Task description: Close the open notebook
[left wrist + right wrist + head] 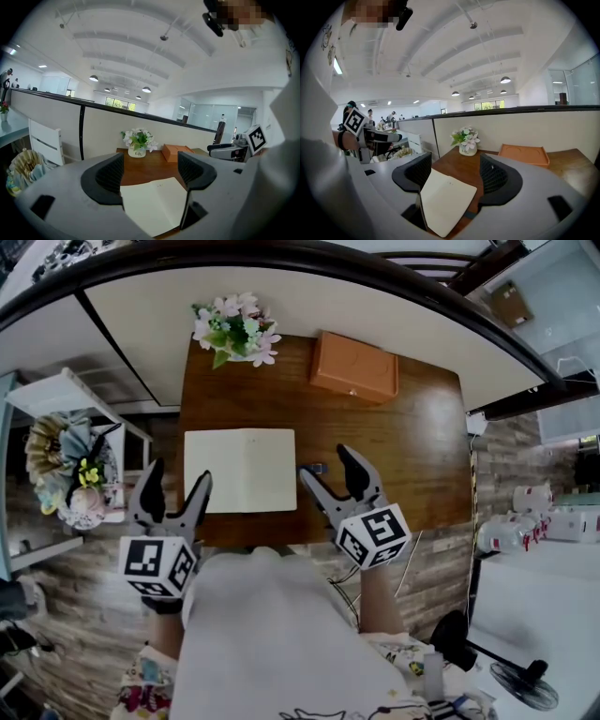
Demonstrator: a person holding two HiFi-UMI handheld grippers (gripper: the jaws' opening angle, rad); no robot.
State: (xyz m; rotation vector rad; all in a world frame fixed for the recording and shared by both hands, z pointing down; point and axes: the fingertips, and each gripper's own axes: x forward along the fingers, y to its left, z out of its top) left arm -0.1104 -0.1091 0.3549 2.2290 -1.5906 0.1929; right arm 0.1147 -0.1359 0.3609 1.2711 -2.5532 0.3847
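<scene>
Notebook: the notebook [240,470] lies open and flat on the desk [412,437], both cream pages facing up.
Long axis: opened out, it is widest from your left to your right. The fold runs away from you down the middle, so a cover has to swing sideways over that fold.
Left gripper: your left gripper [178,479] is at the notebook's near left corner. Its jaws are apart with nothing between them, and I can't tell whether it touches the page.
Right gripper: your right gripper [328,465] is just beside the notebook's right edge, toward the near corner. Its jaws are spread too, gripping nothing.
Nearer hand: I judge them about equal, each at its own outer edge, so either cover could be lifted.
Beyond the notebook: a flower pot [136,151] and an orange tray [354,367] stand at its far side, well apart from it.
Writing: the pot reads "Life". The pages show only a tiny mark, too small to read.
</scene>
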